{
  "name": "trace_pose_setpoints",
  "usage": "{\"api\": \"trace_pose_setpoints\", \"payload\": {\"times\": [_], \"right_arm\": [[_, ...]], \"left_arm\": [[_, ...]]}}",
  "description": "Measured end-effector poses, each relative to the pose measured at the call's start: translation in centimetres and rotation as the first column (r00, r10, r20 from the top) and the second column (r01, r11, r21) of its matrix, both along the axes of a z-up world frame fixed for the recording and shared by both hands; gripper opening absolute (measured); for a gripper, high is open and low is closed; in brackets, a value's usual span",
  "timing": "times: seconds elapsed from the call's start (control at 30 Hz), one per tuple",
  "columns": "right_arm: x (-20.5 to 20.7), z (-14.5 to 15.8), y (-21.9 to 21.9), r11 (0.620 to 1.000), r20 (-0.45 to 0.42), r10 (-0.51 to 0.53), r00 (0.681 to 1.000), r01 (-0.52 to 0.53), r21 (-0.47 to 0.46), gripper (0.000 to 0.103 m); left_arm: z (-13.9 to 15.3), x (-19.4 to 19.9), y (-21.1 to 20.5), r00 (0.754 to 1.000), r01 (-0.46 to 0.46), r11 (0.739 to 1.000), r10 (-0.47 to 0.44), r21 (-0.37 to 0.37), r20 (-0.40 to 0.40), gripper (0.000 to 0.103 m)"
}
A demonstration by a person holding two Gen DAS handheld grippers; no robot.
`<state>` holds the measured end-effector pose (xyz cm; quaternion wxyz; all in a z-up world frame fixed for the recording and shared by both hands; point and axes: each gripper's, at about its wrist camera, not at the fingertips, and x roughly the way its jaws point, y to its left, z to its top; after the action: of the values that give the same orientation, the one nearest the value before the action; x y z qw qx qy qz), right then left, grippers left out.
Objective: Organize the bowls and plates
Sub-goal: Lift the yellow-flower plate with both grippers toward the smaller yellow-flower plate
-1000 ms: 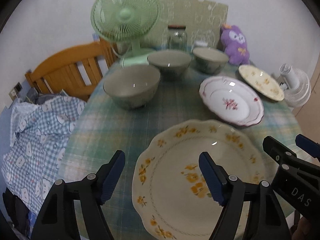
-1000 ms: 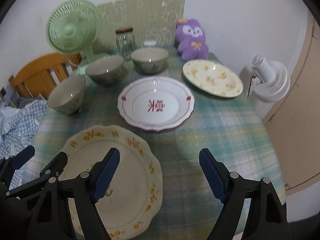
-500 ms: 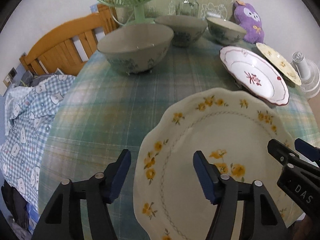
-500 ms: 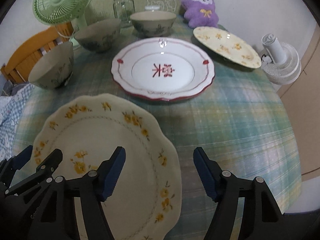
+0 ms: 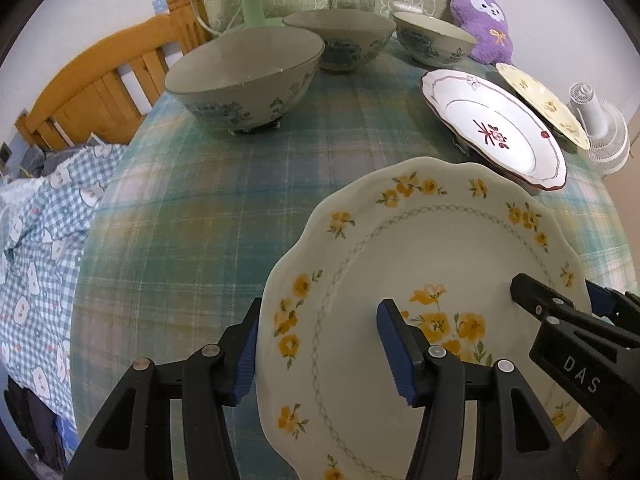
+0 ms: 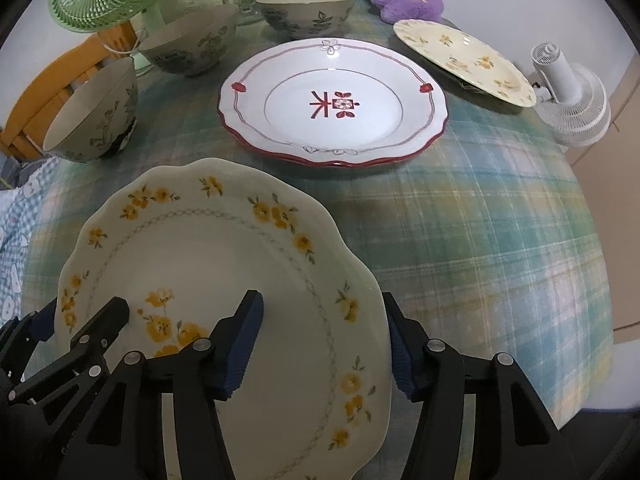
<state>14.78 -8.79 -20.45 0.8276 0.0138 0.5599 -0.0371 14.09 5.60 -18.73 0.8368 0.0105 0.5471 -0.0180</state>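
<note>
1. The left gripper points steeply down at the near edge of the table. It straddles the left rim of the yellow-flowered plate: one blue pad sits outside the rim, the other over the plate's face.
2. Its jaws are closing with the rim between them; the inner pad stands clear of the porcelain, so nothing is clamped yet.
3. The right gripper is angled down the same way, astride the plate's right rim, one pad above the face and one just beyond the edge.
4. Its jaws are closing too, with a gap showing beside the inner pad.
5. The plate lies at the table's near edge, tilted as far as one can judge; whether its far side touches the cloth cannot be told.
6. Further in lie the red-rimmed plate and, toward the far right edge, a second yellow plate; three bowls line the far left side.
7. The plate's nearest rim is hidden behind the gripper bodies, and no hands show.
</note>
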Motion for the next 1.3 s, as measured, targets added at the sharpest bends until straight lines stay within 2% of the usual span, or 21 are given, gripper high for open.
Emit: {"api": "trace_pose_setpoints", "payload": {"times": [0.07,0.2,0.53,0.9,1.3], "right_arm": [[-0.2,0.3,-0.3,1.0,-0.02,-0.008,1.0,0.008,-0.005,0.061],[-0.8,1.5,-1.3,0.999,-0.029,-0.041,0.999,0.041,-0.011,0.062],[-2.4,5.2,-4.7,0.994,0.023,-0.098,0.995,0.099,-0.037,0.061],[-2.0,5.2,-12.3,0.997,0.01,-0.081,0.997,0.081,-0.016,0.062],[0.5,4.4,-19.9,0.998,0.008,-0.049,0.999,0.049,-0.028,0.061]], "left_arm": [[0.4,-0.2,-0.2,1.0,0.004,1.0,-0.005,-0.002,-0.027,0.055],[1.8,-0.6,-1.0,0.999,0.029,0.999,-0.03,-0.013,-0.033,0.055],[4.9,-0.8,-4.7,0.996,0.086,0.996,-0.086,-0.018,0.004,0.055],[4.9,-1.2,-11.6,0.998,0.057,0.998,-0.057,-0.01,-0.007,0.055],[3.6,0.9,-19.3,1.0,0.02,1.0,-0.02,-0.018,-0.011,0.055]]}}
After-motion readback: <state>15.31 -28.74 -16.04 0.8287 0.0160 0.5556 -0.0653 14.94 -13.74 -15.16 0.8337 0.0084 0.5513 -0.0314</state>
